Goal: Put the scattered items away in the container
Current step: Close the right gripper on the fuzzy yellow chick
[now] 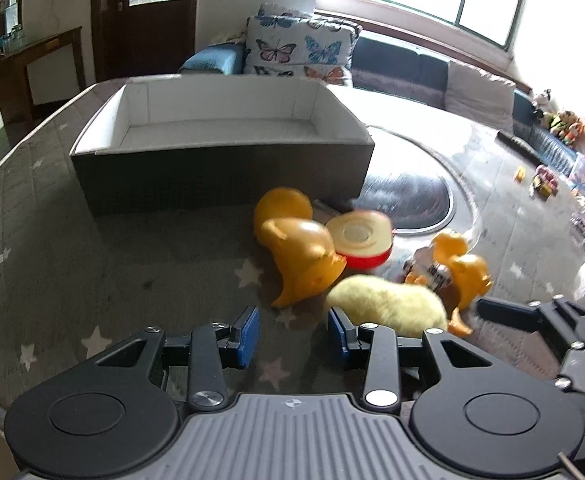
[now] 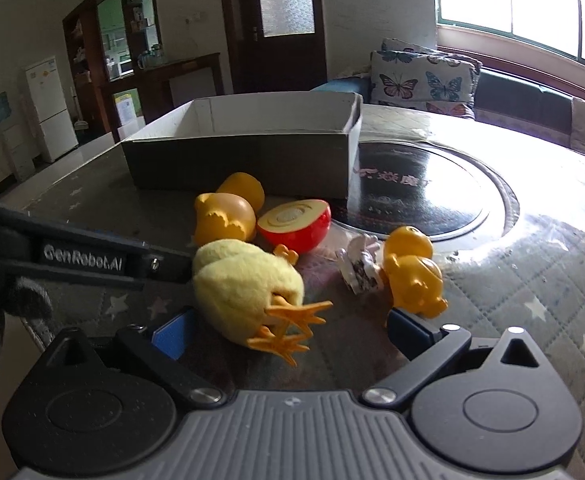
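An empty grey box with a white inside (image 1: 220, 128) (image 2: 248, 136) stands at the far side of the table. In front of it lie two orange plastic ducks (image 1: 304, 260) (image 2: 224, 216), a red apple half (image 1: 362, 244) (image 2: 296, 224), a yellow plush chick (image 1: 388, 306) (image 2: 244, 292) and another orange duck beside a small white toy (image 1: 464, 272) (image 2: 412, 272). My left gripper (image 1: 294, 334) is open and empty, just short of the near duck and the chick. My right gripper (image 2: 288, 332) is open, its fingers on either side of the chick's feet.
The table has a grey star-patterned quilted cover and a round black glass plate (image 2: 420, 188) right of the box. A sofa with butterfly cushions (image 1: 300, 48) stands behind. Small toys (image 1: 540, 180) lie at the far right. The left gripper's arm (image 2: 80, 256) crosses the right wrist view.
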A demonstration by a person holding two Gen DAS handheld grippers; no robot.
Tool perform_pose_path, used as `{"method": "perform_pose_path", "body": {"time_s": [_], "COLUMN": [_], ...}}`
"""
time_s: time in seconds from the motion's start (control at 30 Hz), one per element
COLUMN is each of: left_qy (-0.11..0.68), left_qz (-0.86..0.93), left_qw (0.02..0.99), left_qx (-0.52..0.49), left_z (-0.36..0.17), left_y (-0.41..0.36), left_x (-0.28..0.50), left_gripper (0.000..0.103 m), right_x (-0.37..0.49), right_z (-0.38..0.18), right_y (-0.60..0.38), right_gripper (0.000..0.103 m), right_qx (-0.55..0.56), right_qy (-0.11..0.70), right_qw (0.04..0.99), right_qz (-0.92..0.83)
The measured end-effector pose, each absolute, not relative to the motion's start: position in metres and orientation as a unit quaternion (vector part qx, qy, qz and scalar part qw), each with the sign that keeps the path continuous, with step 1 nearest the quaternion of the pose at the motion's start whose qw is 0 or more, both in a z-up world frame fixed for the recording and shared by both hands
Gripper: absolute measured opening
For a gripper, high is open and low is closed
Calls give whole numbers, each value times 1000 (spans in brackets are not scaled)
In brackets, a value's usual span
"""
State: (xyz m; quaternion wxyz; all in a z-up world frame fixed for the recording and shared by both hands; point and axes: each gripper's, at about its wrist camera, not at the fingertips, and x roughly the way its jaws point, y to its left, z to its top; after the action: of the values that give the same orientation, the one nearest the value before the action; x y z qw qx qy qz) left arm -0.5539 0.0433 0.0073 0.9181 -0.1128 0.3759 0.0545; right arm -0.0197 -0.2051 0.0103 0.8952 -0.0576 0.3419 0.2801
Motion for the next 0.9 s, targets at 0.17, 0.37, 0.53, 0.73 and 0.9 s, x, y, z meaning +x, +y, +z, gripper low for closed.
{"method": "perform_pose_path", "body": {"time_s": [0.17,0.37,0.53,0.73,0.9], "left_qy": [377,397,408,419,426], "left_qz": [30,6,-3,-8,-13], "left_qw": [917,905,898,886,877], "left_qx": [-129,-151,-167,-196,-223], "left_z": [21,31,40,57,68], "left_y": [11,-51,-75,-115,-131], "left_x": [-487,-376,-343,-232,-168], "left_gripper": [40,40,41,41,42], "right_x": [-16,-10,-8,-5,-5], "right_z": [14,16,17,17,20], "right_y": [-203,-200,-198,-197,-196], "right_gripper": [90,80,70,68,66], "right_qx": [-62,-64,-65,-73,-84], "right_qy": [340,346,352,360,367], "right_qw": [890,881,873,866,859], "right_qz": [297,316,332,338,348]}}
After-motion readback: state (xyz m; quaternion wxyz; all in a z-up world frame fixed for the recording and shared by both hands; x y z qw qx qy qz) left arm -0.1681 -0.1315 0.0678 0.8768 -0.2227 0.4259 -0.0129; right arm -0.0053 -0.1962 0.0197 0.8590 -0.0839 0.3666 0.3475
